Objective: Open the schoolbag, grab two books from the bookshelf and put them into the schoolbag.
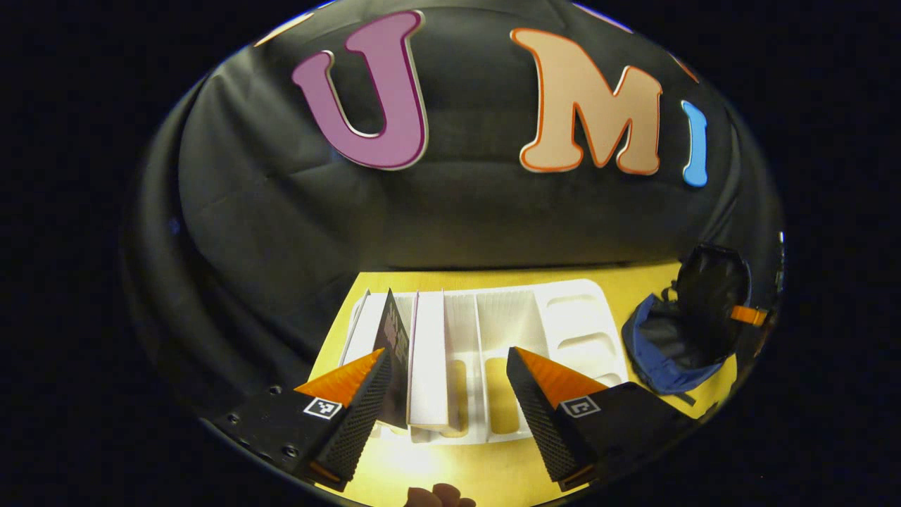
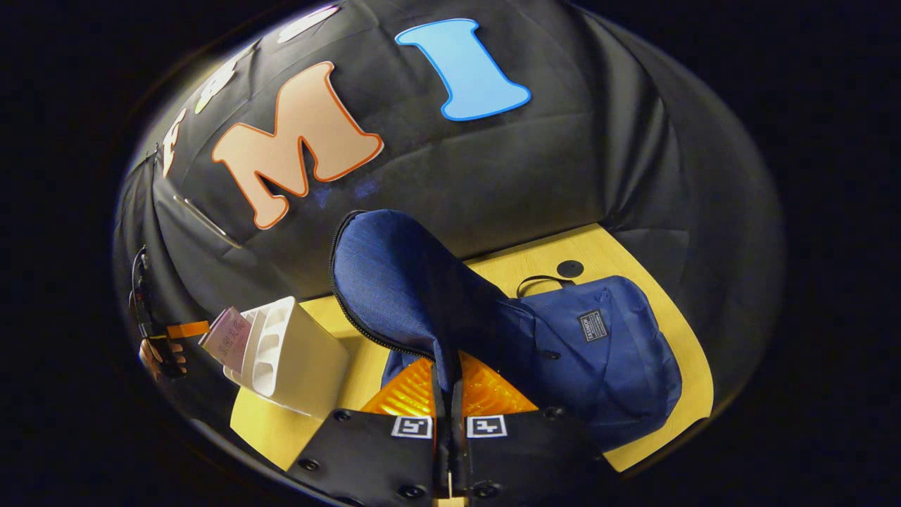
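In the left gripper view, the left tongs (image 1: 447,377) are spread wide, pinching nothing, and hover just in front of the white bookshelf (image 1: 570,317) on the yellow worktop (image 1: 436,465). The bookshelf is a ribbed rack with several upright slots. A dark-covered book (image 1: 395,345) stands tilted in a slot toward the bookshelf's left end, right beside the left finger (image 1: 366,405) of the tongs; whether finger and book touch cannot be told. Next to it, toward the bookshelf's middle, stands a white book (image 1: 429,359), between the 2 fingers. The slots beyond it, toward the bookshelf's right end, hold no books that can be made out. A fingertip of the person's hand (image 1: 440,496) peeks in at the lower edge, in front of the bookshelf.

To the right of the bookshelf, well apart from it, the blue schoolbag (image 1: 679,345) lies on the worktop with its flap raised and its dark inside exposed.

In the right gripper view, the right tongs (image 2: 449,394) are pressed together on the edge of the schoolbag flap (image 2: 401,282), pinching the fabric and holding it lifted above the bag body (image 2: 605,352). The zip runs along the flap's rim. The bookshelf (image 2: 295,359) sits to the left of the schoolbag, with the left gripper (image 2: 186,329) and the holding hand (image 2: 160,355) just beyond it.
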Motion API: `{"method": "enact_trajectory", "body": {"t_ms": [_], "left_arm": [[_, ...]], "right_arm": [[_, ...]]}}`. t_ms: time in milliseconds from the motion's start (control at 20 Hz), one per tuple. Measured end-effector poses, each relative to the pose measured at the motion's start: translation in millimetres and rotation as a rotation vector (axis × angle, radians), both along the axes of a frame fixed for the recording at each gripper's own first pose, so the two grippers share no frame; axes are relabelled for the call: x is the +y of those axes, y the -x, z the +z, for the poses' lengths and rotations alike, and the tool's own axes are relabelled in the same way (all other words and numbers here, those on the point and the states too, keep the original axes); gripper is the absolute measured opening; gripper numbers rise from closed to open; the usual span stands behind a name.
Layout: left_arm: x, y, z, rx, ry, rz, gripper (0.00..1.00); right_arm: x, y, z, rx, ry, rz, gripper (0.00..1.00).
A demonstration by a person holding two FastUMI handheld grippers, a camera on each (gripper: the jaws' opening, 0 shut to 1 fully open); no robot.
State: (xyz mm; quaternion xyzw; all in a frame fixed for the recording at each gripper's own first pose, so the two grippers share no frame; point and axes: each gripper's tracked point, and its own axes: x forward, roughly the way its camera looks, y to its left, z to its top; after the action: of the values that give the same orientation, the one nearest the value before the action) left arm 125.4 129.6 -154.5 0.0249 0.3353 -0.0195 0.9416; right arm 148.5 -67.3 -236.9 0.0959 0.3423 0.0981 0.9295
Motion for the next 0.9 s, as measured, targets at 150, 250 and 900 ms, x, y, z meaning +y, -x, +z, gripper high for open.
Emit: {"method": "enact_trajectory", "body": {"t_ms": [150,250,900], "left_arm": [[7,-8,-15,0.047,-0.017,-0.017,0.96],[10,-13,-23,0.075,-0.037,-0.031,0.95],[4,-26,-66,0.206,-0.034,-0.051,0.75]], "right_arm": [[0,0,-3,0.002,0.008,0.011,0.03],[-1,-1,-2,-0.001,0.006,0.007,0.05],[-6,-1,-2,0.001,-0.006,-0.015,0.03]]}}
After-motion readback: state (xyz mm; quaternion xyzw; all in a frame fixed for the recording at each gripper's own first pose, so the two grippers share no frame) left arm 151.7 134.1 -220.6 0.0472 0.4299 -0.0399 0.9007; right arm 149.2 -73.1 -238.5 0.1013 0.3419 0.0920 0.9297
